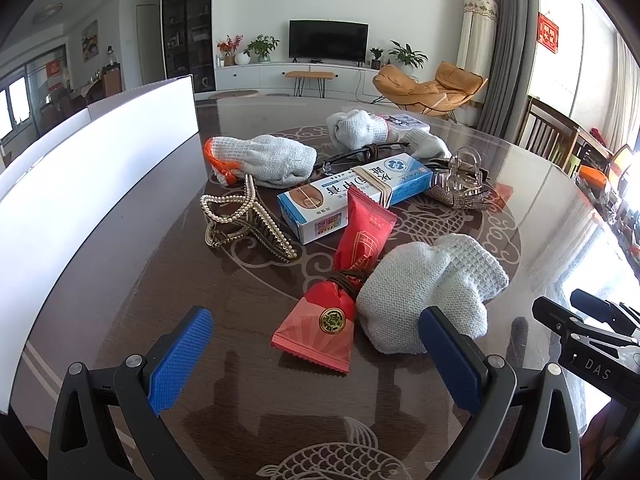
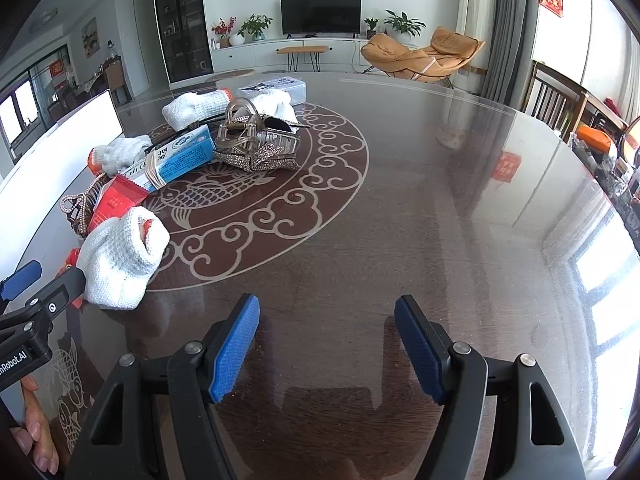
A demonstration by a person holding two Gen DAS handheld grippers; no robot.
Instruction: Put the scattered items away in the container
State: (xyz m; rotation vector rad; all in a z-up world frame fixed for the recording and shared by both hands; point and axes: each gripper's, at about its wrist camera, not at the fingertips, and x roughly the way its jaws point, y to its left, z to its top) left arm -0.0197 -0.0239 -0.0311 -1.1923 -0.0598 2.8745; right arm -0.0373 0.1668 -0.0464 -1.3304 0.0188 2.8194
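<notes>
The white container (image 1: 100, 152) is standing at the desk's (image 2: 400, 220) left edge, its inside hidden. The scattered items (image 1: 344, 196) are lying beside it. Both grippers, left (image 1: 316, 356) and right (image 2: 328, 348), are hovering apart, empty. Only the right view is showing fingers (image 2: 34, 436).

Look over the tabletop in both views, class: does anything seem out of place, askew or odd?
Nothing is spilled or broken, but the items lie in a loose heap. The blue-and-white box rests tilted across the red packet, and grey knitted gloves lie crumpled. The white container stands at the left. Both claws, left and right, are open.
</notes>
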